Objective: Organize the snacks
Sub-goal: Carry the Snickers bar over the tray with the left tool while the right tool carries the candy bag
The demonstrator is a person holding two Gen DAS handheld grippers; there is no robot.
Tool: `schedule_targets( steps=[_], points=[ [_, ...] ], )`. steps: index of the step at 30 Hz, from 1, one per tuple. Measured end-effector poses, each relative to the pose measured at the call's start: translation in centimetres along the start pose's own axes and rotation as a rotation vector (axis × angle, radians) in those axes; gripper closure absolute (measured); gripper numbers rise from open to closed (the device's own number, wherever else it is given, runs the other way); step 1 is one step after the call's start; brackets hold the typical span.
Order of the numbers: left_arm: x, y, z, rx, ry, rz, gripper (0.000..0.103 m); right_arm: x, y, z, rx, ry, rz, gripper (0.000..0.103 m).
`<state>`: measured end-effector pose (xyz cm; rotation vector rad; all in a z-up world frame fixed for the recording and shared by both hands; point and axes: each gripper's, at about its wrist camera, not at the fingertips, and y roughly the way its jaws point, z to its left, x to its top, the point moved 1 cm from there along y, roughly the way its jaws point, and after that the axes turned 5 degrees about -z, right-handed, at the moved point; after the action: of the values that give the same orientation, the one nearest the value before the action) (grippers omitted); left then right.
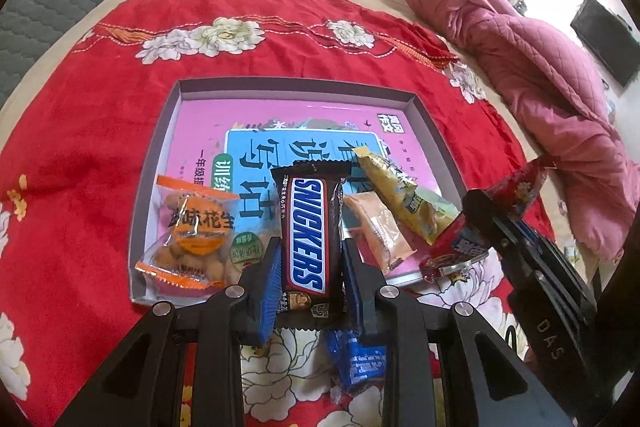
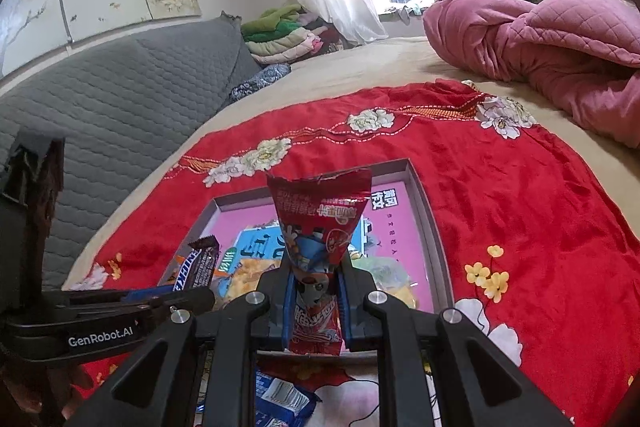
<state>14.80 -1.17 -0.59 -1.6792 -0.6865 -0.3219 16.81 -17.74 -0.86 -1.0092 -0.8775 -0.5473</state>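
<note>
Snickers bar [image 1: 306, 235] pinched between the blue pads of the left claw [image 1: 310, 267], low in the centre of the left wrist frame, hanging over the near edge of the shallow box [image 1: 158, 163]. Red snack packet [image 2: 316, 255] clamped likewise in the right claw [image 2: 314, 303], centre of the right wrist frame, upright and just short of the box's near rim. Both claws closed tight on their wrappers.

Already inside the box, on the pink book [image 1: 248, 119] lining its floor: an orange peanut bag [image 1: 192, 231] at lower left, a tan packet [image 1: 378, 227] and a yellow packet [image 1: 404, 195] right of centre, all crowded toward the near end.

Left outside, a blue packet [image 1: 358, 363] on the red flowered cloth [image 1: 100, 107] beneath the claws, at the bottom of both frames.

Judged past halfway: three snacks boxed, two carried and not yet released, one waiting on the cloth. Far end of the box bare. Pink quilt [image 1: 532, 79] heaped on the bed at upper right.
</note>
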Motion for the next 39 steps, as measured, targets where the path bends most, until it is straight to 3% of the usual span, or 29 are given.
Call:
schedule_targets(
  steps=[13, 27, 39],
  points=[
    [0.3, 1.6, 0.1, 0.002, -0.01, 0.022, 0.074, -1.6, 2.9, 0.3, -0.028, -0.057, 0.084, 0.085],
    [0.5, 2.4, 0.1, 0.018, -0.017, 0.033, 0.074, -2.1, 3.7, -0.5, -0.022, -0.023, 0.1, 0.085],
    [0.4, 2.8, 0.2, 0.011, -0.023, 0.048, 0.074, -1.8, 3.0, -0.6, -0.009, 0.0, 0.075, 0.066]
  ],
)
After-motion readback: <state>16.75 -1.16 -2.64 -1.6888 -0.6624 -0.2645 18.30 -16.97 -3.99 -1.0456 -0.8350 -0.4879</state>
